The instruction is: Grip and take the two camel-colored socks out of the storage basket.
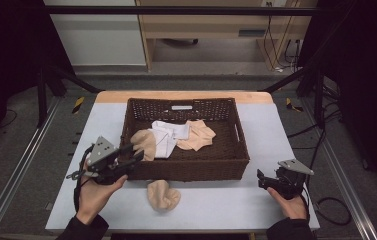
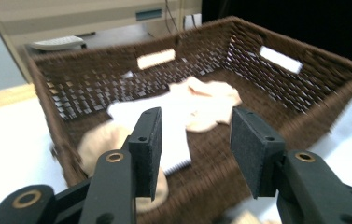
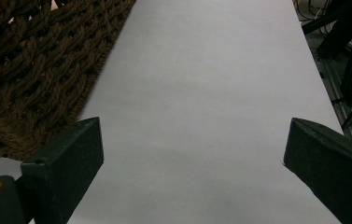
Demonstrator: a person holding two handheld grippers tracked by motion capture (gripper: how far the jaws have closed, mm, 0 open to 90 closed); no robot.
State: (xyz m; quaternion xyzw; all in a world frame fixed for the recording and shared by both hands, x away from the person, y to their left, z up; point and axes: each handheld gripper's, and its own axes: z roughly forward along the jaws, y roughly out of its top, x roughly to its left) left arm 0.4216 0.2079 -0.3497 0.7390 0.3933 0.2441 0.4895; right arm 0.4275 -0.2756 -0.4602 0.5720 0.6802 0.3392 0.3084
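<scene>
A brown wicker basket [image 1: 191, 165] [image 2: 304, 51] stands in the middle of the white table [image 1: 256, 200]. Inside it lie a beige sock [image 1: 143, 142] [image 2: 100, 140] against the near left wall, a white sock [image 1: 166, 135] [image 2: 129, 111] and another beige sock [image 1: 198, 134] [image 2: 211, 100]. One more beige sock [image 1: 163, 195] lies on the table in front of the basket. My left gripper [image 1: 135, 152] [image 2: 196, 135] hovers open over the basket's near left corner, with nothing between its pads. My right gripper [image 1: 261, 179] [image 3: 192, 140] rests open near the basket's front right corner [image 3: 33, 70], over bare table.
The table's wooden far edge [image 1: 181, 95] runs behind the basket. Metal frame rails [image 1: 21, 165] flank both sides. Cables lie on the floor at the right [image 1: 336, 205]. A cabinet [image 1: 201, 30] stands beyond the table.
</scene>
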